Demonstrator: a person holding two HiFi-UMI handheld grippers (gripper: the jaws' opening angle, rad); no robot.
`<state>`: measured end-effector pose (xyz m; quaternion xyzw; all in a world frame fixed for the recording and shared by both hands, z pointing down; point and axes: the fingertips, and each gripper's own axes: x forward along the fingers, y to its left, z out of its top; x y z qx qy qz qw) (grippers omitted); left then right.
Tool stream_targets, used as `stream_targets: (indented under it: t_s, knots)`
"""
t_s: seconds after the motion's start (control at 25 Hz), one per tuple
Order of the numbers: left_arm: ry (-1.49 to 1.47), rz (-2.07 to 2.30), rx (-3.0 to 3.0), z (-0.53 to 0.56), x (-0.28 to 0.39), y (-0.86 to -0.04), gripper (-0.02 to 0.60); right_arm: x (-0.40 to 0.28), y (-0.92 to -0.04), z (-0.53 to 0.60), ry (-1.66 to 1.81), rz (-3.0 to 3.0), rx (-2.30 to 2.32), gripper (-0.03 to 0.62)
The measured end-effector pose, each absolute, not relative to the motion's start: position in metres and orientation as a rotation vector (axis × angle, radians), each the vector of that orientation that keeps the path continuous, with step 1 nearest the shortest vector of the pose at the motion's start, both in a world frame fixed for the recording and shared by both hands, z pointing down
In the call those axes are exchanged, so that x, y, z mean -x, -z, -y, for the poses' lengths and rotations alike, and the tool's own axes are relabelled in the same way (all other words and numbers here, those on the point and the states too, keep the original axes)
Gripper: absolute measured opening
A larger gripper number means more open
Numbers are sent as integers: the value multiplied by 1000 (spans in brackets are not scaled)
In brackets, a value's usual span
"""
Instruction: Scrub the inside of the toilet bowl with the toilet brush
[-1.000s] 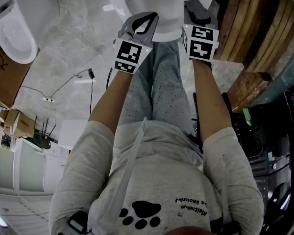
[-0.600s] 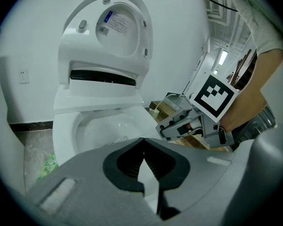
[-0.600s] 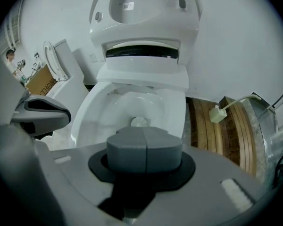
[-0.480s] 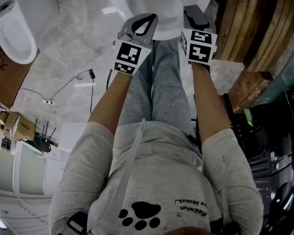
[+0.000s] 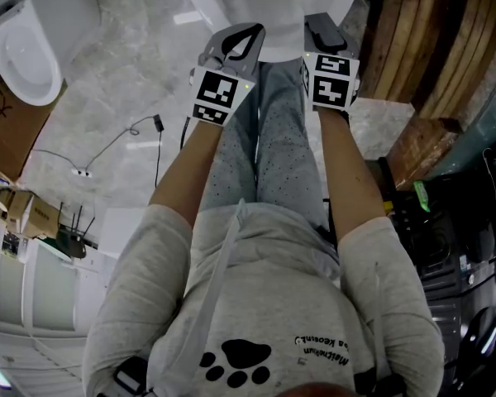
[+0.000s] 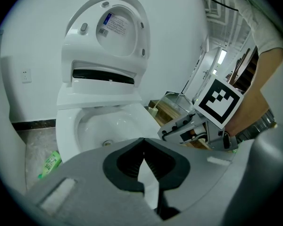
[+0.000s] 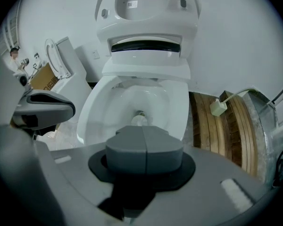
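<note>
Floor (image 5: 107, 73) grey marble | toilet bowl (image 7: 92, 105) lid up | left hand-held gripper (image 6: 142, 144), right hand-held gripper (image 7: 145, 136) both closed, empty

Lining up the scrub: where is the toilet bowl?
The toilet bowl sits centre in the right gripper view, between wooden planks on its right and another toilet on its left.

The toilet bowl (image 7: 132, 102) gleams white, the floor (image 5: 107, 73) is veined grey, and the left gripper (image 6: 142, 140) and right gripper (image 7: 145, 147) are grey, with black-and-white square markers.
</note>
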<state>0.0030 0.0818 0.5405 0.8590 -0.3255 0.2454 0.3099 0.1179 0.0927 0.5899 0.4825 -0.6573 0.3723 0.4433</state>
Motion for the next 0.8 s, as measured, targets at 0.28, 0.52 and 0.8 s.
stream_targets:
  t_s: [0.28, 0.52, 0.8]
  knots:
    - [-658, 854, -2270, -88, 0, -542, -2, -106, -591, -99, -938, 1636, -1176, 150]
    - [-649, 872, -2257, -87, 3, -542, -2, -96, -594, -97, -934, 1647, -1144, 150]
    - [-641, 908, -2235, -81, 12, -543, -2, -87, -597, -86, -924, 1658, -1119, 150]
